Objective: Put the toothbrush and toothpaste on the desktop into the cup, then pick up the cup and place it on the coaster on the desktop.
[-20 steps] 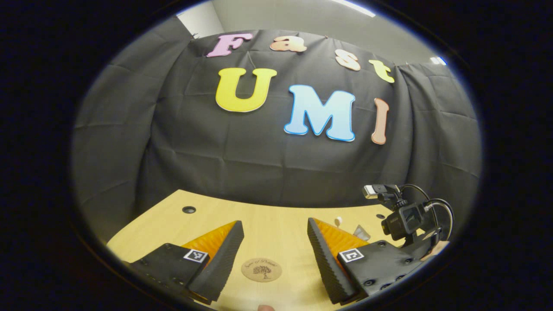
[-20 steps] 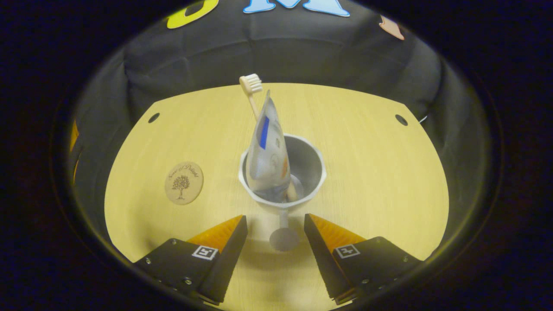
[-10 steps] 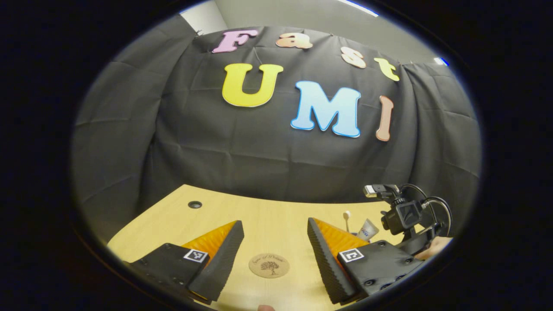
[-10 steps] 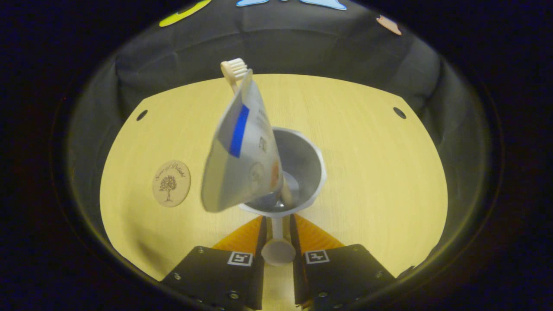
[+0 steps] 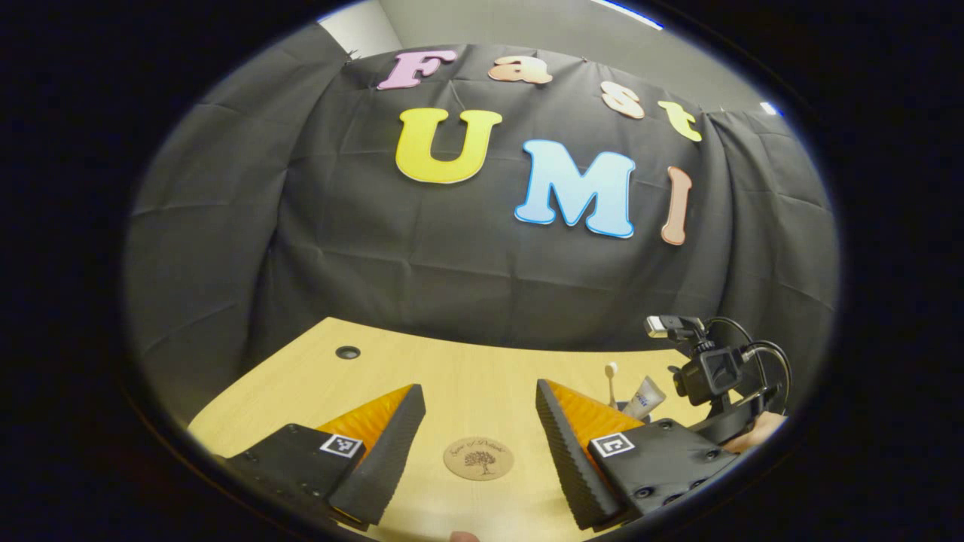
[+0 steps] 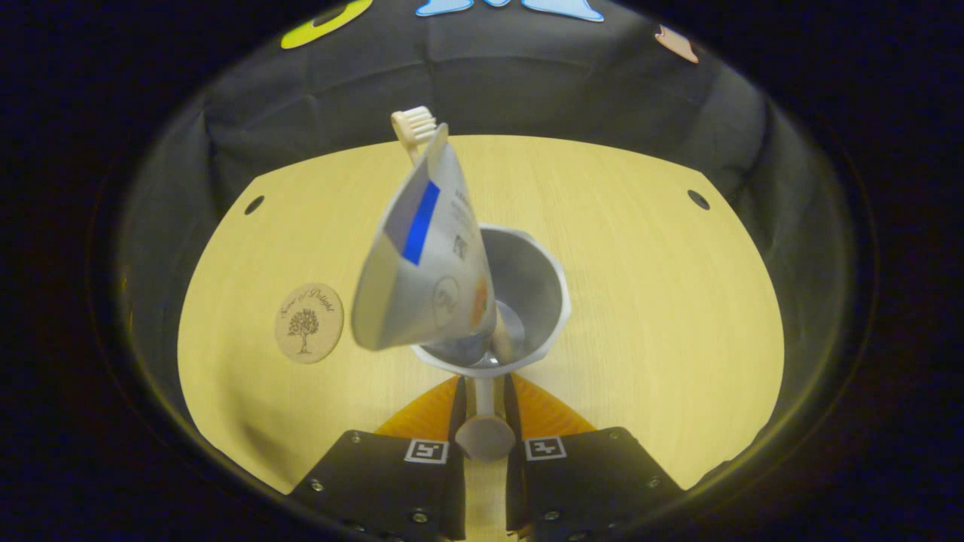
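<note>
Right hand-held gripper (image 6: 482, 395) clamps the cup (image 6: 527, 301) handle; left hand-held gripper (image 5: 480, 421) gapes wide

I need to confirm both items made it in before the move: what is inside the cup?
Inside the cup stand the toothpaste tube and the toothbrush, bristles up behind the tube. The tube covers most of the brush's handle and part of the cup's bottom.

Beyond the right finger in the left gripper view, the cup is hidden; toothbrush (image 5: 611, 374) and toothpaste (image 5: 648, 394) tops poke out.
</note>
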